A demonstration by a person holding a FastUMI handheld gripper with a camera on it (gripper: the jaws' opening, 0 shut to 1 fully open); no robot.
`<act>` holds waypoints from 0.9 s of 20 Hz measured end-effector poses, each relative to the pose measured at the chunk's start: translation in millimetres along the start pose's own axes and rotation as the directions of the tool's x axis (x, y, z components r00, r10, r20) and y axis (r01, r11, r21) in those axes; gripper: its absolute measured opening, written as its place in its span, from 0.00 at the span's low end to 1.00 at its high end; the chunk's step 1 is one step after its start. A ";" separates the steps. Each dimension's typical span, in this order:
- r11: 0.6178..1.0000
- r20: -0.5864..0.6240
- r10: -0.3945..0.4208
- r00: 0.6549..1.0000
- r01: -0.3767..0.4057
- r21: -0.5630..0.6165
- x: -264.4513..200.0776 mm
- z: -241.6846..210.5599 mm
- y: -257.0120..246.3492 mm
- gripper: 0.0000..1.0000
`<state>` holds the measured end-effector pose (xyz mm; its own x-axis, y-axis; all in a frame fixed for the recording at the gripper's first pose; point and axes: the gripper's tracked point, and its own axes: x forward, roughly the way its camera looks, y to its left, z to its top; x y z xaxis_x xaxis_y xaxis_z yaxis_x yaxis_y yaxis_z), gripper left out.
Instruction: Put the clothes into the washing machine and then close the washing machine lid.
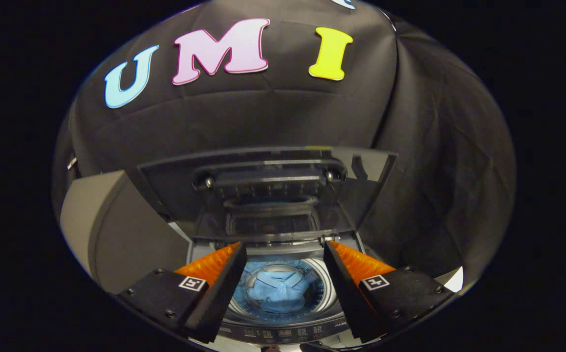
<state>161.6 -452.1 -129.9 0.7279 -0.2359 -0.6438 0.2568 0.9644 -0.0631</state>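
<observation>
The gripper (283, 249) hangs above the top-loading washing machine (283, 332), its fingers spread wide and holding nothing. Between them, a light blue shirt (275, 292) lies inside the drum (319, 293). The glass lid (268, 190) stands raised behind.

The gripper (283, 247) fingers covered both sides of the drum (329, 288) rim. The shirt (278, 291) lay partly under folds. Markings on the control panel (283, 334) were too small to tell, its lower edge cut off.
</observation>
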 end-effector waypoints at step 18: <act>0.999 0.141 -0.007 0.990 0.012 -0.030 30.1 147.0 3.7 0.99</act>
<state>278.0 -473.1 -37.4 0.8081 -0.2574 -0.5298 0.2461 0.9647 -0.0934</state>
